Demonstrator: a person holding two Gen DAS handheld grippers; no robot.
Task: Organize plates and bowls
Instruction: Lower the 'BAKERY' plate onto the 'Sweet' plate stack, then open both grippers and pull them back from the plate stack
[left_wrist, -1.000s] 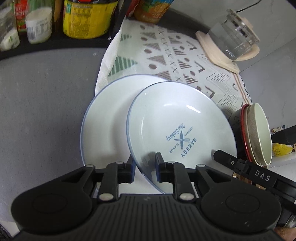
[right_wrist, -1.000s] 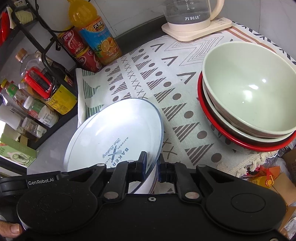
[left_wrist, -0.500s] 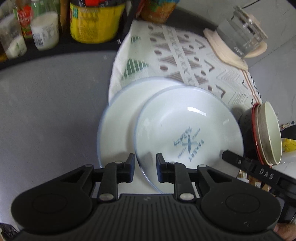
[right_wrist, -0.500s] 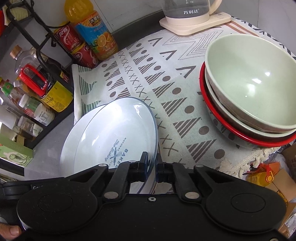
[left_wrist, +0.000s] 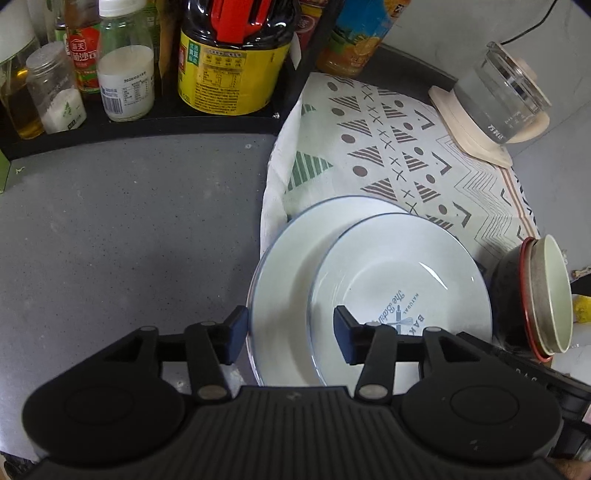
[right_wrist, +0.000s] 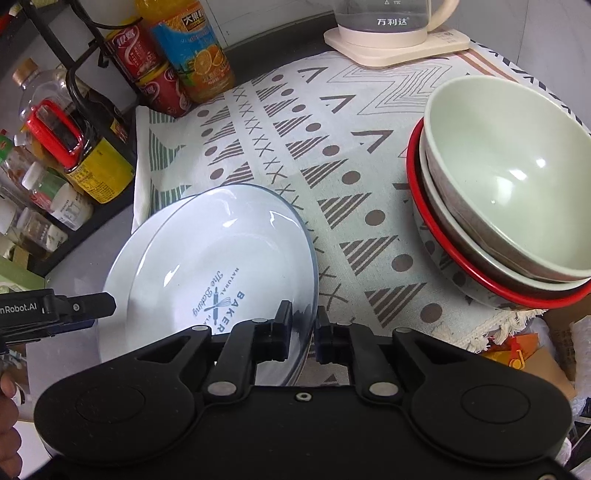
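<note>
Cloth (right_wrist: 332, 155) over counter carrying stacked bowls (right_wrist: 509, 192) at right edge, two plates at left edge. Printed plate (right_wrist: 221, 266) tilted on plain plate (left_wrist: 288, 266): glazed, stiff, slippery, breakable; rim best. Right gripper (right_wrist: 301, 332) pinching its rim. Left gripper (left_wrist: 290, 336) opening, pads clear of both rims.

- A grey speckled counter (left_wrist: 122, 236) carries everything.
- A patterned cloth (right_wrist: 332, 147) lies spread on it.
- On the cloth: two stacked plates (left_wrist: 288, 280), a bowl stack (right_wrist: 509, 206) and a kettle base (right_wrist: 399, 44).
- A black rack (left_wrist: 147, 127) of bottles stands on the counter beside the cloth.
</note>
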